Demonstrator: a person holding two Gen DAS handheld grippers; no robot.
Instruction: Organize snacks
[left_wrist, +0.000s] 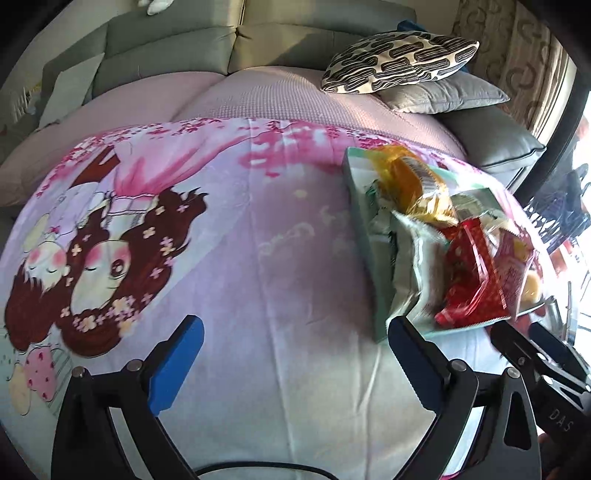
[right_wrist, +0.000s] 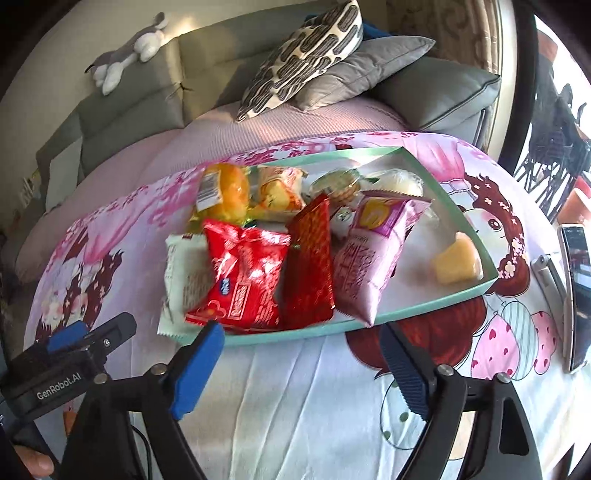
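A shallow mint-green tray (right_wrist: 424, 315) lies on a cartoon-print cloth (right_wrist: 295, 398) and holds several snack packs: a bright red bag (right_wrist: 243, 277), a dark red pack (right_wrist: 310, 266), a pink pack (right_wrist: 369, 258), a white pack (right_wrist: 183, 277), orange packs (right_wrist: 227, 192) and a yellow piece (right_wrist: 456, 264). The tray also shows in the left wrist view (left_wrist: 360, 229). My right gripper (right_wrist: 303, 369) is open and empty just in front of the tray. My left gripper (left_wrist: 295, 362) is open and empty, its right finger (left_wrist: 410, 350) by the tray's near corner.
A grey sofa (right_wrist: 147, 99) with a patterned pillow (right_wrist: 306, 51), a grey pillow (right_wrist: 354, 70) and a plush toy (right_wrist: 125, 55) stands behind. A phone on a stand (right_wrist: 576, 295) is at the right edge. Bare cloth (left_wrist: 258, 258) lies left of the tray.
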